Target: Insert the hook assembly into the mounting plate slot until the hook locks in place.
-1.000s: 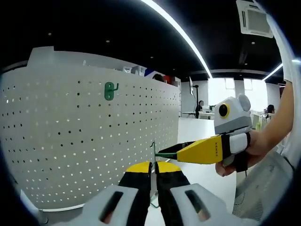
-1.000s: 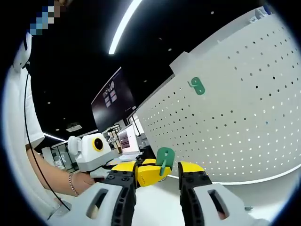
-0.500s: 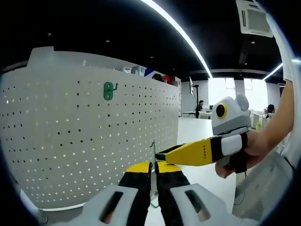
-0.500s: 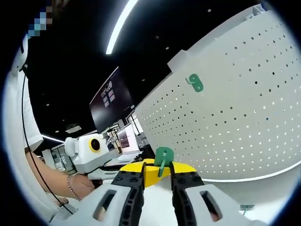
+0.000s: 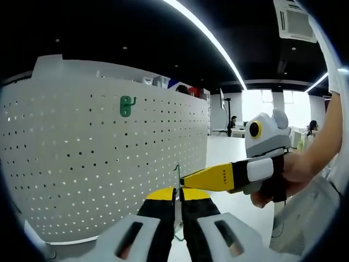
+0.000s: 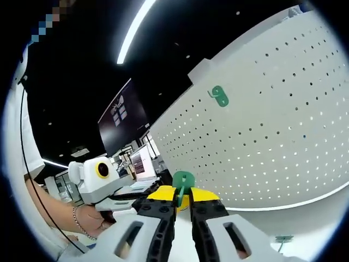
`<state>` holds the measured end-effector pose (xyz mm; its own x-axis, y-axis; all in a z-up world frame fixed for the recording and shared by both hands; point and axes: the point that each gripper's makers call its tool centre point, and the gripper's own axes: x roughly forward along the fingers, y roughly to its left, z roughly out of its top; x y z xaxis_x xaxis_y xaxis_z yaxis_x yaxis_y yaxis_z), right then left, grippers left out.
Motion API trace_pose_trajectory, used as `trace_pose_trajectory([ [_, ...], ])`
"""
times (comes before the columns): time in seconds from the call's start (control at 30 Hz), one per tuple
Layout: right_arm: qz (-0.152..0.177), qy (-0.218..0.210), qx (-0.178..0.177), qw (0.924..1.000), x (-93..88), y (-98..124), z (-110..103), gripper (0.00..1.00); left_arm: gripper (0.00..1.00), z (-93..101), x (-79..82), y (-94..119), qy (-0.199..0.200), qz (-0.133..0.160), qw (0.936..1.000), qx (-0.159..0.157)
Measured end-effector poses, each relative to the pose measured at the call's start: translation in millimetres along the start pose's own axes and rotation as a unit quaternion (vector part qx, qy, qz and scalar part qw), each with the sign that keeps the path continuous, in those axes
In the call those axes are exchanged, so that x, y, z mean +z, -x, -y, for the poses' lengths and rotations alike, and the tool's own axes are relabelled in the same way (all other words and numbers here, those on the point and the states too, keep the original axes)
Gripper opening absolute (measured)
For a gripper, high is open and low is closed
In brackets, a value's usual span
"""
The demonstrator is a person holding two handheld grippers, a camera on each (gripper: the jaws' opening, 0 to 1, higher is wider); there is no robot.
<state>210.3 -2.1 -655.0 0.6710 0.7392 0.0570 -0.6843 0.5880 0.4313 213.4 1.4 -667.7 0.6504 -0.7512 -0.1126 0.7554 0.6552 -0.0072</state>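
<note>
The right gripper [image 6: 182,197] has just squeezed shut on the green hook [image 6: 182,183], while the left gripper [image 5: 178,195] stays clamped on it too, so the hook can go to the white board [image 6: 283,125] ahead.

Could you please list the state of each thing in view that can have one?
Left gripper: shut on the green hook.
Right gripper: shut on the green hook.
Green hook: held between both grippers, not yet in the pegboard.
Mounted green hook: already hanging on the pegboard.
White pegboard: upright.
</note>
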Motion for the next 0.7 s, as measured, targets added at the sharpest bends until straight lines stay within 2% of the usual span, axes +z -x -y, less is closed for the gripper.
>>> trace_pose_trajectory([
  [0.13,-0.004,-0.003,-0.004,1.0000,-1.9,-0.3,1.0,0.02,0.03,1.0,-1.8,0.0,-0.002,-0.004,1.0000,0.000],
  [0.7,-0.005,-0.012,-0.007,0.9999,-4.0,-0.7,1.4,0.02,0.03,1.0,-3.3,0.4,0.001,-0.005,1.0000,0.005],
])
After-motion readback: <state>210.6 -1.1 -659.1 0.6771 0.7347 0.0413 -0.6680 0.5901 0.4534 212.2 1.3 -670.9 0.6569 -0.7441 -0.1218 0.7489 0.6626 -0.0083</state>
